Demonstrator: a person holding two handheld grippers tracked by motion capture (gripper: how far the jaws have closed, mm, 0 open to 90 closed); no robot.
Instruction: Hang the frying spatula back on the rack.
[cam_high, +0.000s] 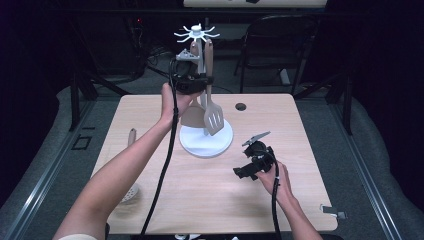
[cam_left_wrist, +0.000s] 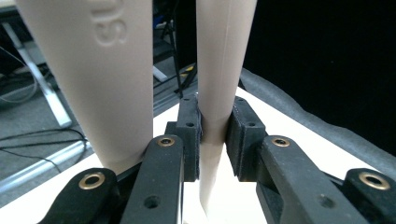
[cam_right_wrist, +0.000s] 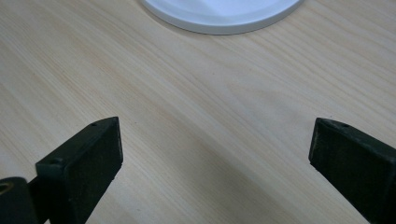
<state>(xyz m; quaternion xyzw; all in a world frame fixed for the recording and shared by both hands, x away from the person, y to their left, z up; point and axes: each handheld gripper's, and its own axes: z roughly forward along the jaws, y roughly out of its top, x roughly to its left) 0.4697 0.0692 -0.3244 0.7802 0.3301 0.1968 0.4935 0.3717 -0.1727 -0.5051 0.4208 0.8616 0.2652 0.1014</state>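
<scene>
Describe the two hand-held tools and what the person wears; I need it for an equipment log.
Both tools, left and right, are black, each trailing a black cable and topped by a grey three-cornered plate. The left tool's linkage carries brass-coloured rivets. Forearms are bare; a pale sleeve edge shows at the left elbow.

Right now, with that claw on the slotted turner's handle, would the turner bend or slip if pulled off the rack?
Probably stiff: the turner hangs straight. Its smooth, tapered handle might slide between the left claw pads. Likely light; it hangs from a thin rack arm.
</scene>
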